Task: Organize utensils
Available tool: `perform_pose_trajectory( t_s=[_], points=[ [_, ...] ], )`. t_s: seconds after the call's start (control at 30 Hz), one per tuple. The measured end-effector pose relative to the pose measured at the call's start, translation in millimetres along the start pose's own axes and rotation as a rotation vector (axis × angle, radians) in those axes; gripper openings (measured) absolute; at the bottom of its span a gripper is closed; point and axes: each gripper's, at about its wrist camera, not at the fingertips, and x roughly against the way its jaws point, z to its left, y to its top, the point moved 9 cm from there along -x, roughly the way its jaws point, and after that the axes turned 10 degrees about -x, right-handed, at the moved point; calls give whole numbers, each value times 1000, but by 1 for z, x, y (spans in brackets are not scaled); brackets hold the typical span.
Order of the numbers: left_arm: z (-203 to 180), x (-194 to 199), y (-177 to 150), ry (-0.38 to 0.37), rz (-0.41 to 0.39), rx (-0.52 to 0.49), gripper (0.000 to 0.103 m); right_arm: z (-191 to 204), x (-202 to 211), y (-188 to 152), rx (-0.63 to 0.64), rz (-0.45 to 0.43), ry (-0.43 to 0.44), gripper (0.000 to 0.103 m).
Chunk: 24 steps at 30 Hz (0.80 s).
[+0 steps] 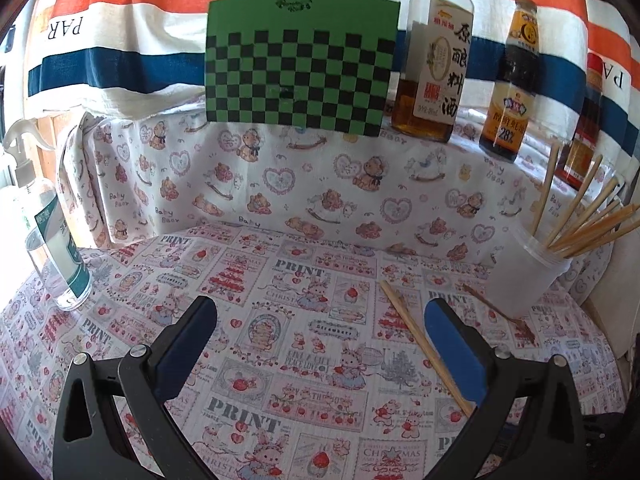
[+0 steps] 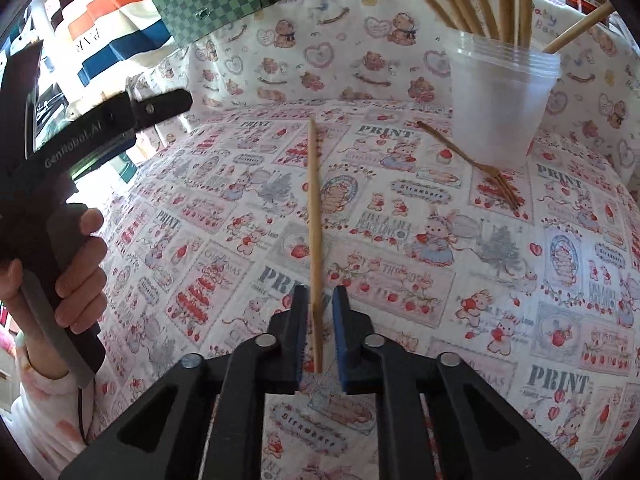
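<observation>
Right claw, fingers nearly together around the near end of a wooden chopstick, narrow gaps still visible on both sides; whether it grips cannot be told. The chopstick's long axis runs straight away from the claw toward the back of the cloth-covered counter. Beyond it to the right, a small fork lies diagonally, tines nearer, beside a translucent cup holding more chopsticks. Left claw spread wide, holding nothing, above the counter.
</observation>
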Motion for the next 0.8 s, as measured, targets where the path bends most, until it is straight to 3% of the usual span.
perform_pose_trajectory(
  t_s=[0.03, 0.07, 0.23, 0.37, 0.53, 0.63, 0.7, 0.8],
  points=[
    [-6, -5, -4, -25, 30, -21, 103, -1, 4, 4, -4, -36, -5, 38],
    [-14, -12, -9, -56, 67, -43, 103, -4, 10, 11, -12, -81, -8, 42],
    [-47, -30, -29, -193, 194, -60, 103, -40, 52, 42, -106, -260, -90, 46],
    [-82, -32, -37, -248, 228, -133, 103, -87, 73, 65, -217, -364, -225, 51],
    [-125, -33, -59, -266, 302, -319, 103, -130, 75, 70, -362, -335, -207, 51],
    [-131, -35, -65, -218, 294, -374, 103, -140, 71, 68, -389, -307, -199, 51],
    [-131, -39, -70, -188, 311, -390, 100, -138, 67, 67, -382, -301, -204, 51],
    [-125, -46, -74, -222, 356, -325, 99, -131, 62, 67, -356, -302, -202, 52]
  ],
)
